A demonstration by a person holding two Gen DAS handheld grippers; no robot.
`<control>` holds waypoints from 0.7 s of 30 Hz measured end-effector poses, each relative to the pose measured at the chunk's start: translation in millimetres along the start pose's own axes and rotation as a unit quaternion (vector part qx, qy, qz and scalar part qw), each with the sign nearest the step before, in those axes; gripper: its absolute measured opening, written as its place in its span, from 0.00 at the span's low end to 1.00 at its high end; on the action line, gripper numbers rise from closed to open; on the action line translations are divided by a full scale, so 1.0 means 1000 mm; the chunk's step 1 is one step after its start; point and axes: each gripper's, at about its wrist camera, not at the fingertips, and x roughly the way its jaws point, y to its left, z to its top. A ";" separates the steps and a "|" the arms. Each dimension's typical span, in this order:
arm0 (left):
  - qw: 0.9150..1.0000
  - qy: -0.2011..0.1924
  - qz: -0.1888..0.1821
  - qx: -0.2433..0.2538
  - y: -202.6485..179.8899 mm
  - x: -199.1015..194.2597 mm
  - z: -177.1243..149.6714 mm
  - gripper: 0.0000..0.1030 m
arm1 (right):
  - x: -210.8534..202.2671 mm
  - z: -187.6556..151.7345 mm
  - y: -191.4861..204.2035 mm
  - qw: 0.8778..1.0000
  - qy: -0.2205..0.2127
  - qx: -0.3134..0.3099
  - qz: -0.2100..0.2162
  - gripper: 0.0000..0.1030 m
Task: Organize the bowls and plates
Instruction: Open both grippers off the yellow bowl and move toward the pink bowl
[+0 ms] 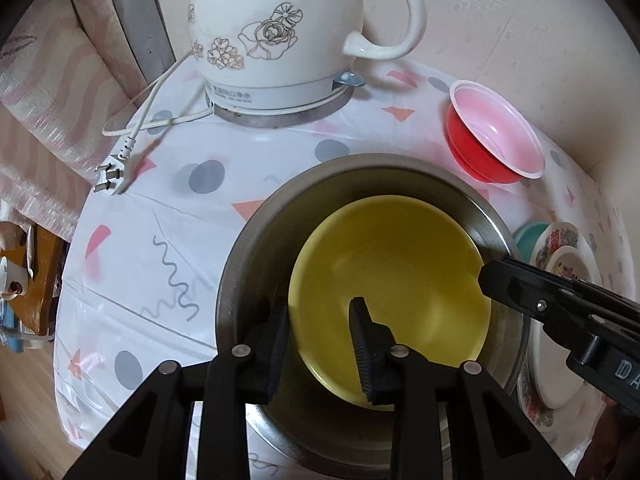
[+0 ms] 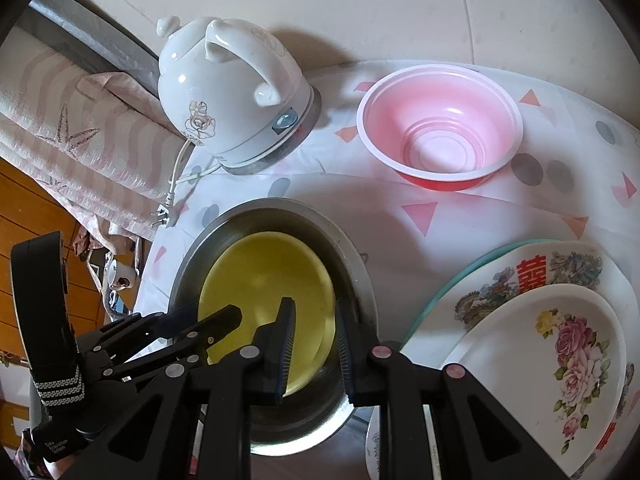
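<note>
Biggest first: the table (image 1: 200,220) under its patterned cover is crowded, and the white kettle (image 1: 272,32) at the back is best left alone. The steel bowl (image 1: 256,240) sits near the front edge, just beside the stack of flowered plates (image 2: 560,280). Nested inside it is the yellow bowl (image 1: 392,264), which looks properly seated, so the step in hand is judged to be the letting go. The red bowl (image 1: 492,132) is well apart by the wall and probably gets nested next. The left gripper (image 1: 320,308) is seen parted a fair bit, one finger inside the yellow rim and one outside, with nothing pinched. The right gripper (image 2: 314,308) is only narrowly parted across the opposite rim; whether the pads bite can't be told. Done well, both should be opened clear and lifted straight up, so the rim isn't snagged and the steel bowl isn't dragged.
</note>
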 end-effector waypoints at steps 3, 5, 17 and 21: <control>1.000 -0.005 -0.001 -0.006 0.001 -0.003 0.002 0.30 | -0.001 0.000 0.000 1.000 -0.001 0.000 0.002 0.20; 1.000 -0.008 -0.001 -0.006 0.002 -0.006 0.003 0.30 | -0.001 0.000 0.000 1.000 -0.002 0.001 0.003 0.20; 1.000 -0.024 -0.009 -0.016 0.001 -0.017 0.009 0.49 | -0.013 0.001 -0.007 1.000 -0.018 0.013 0.009 0.20; 0.999 -0.031 -0.011 -0.014 -0.004 -0.020 0.012 0.55 | -0.025 0.003 -0.017 0.999 -0.034 0.027 0.006 0.20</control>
